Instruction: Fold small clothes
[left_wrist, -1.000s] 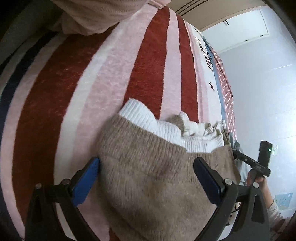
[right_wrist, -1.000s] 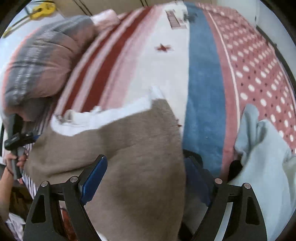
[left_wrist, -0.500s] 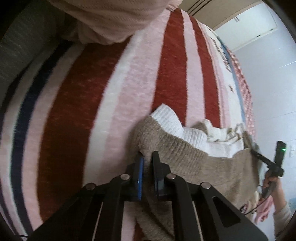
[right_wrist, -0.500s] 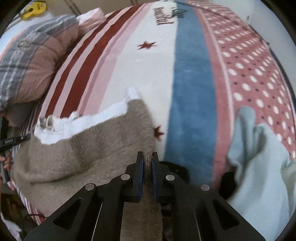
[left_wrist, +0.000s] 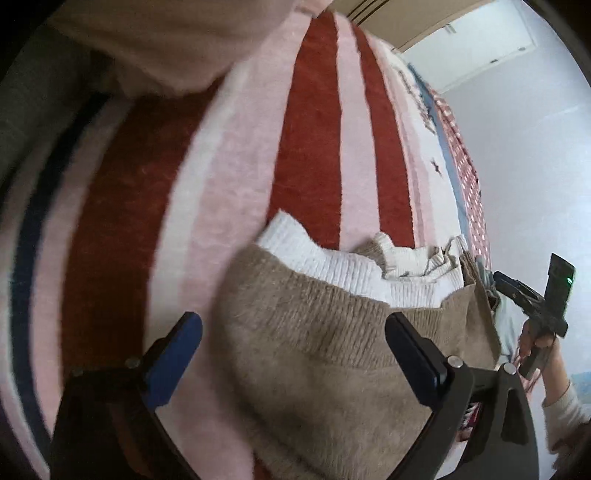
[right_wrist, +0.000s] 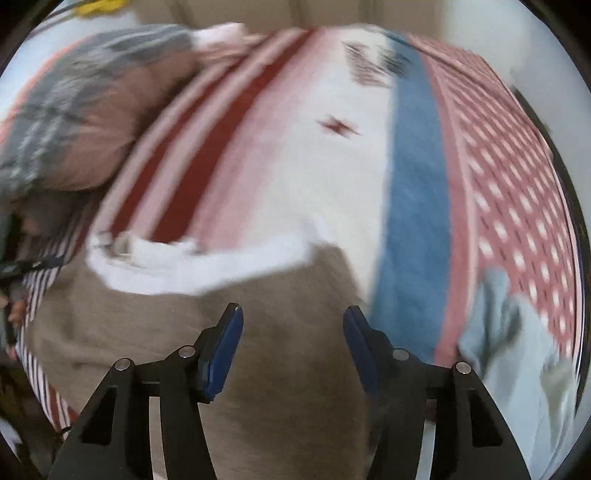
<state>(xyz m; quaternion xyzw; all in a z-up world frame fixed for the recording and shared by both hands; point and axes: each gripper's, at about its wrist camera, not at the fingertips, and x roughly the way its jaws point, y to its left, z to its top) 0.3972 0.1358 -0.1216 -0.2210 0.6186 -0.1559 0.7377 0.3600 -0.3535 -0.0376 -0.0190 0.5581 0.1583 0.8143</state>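
Both tongs spread, gripping nothing. Left gripper (left_wrist: 293, 352) and right gripper (right_wrist: 291, 341) straddle the brown knit garment (left_wrist: 314, 354), lying on the striped blanket (left_wrist: 229, 177); its white cuffs (left_wrist: 332, 264) at twelve o'clock.

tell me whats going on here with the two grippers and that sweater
A person is folding a small tan and white sweater on a striped blanket, a handheld gripper in each hand. Both the left gripper and the right gripper are open over the tan knit, gripping nothing. A light blue garment lies to the right.
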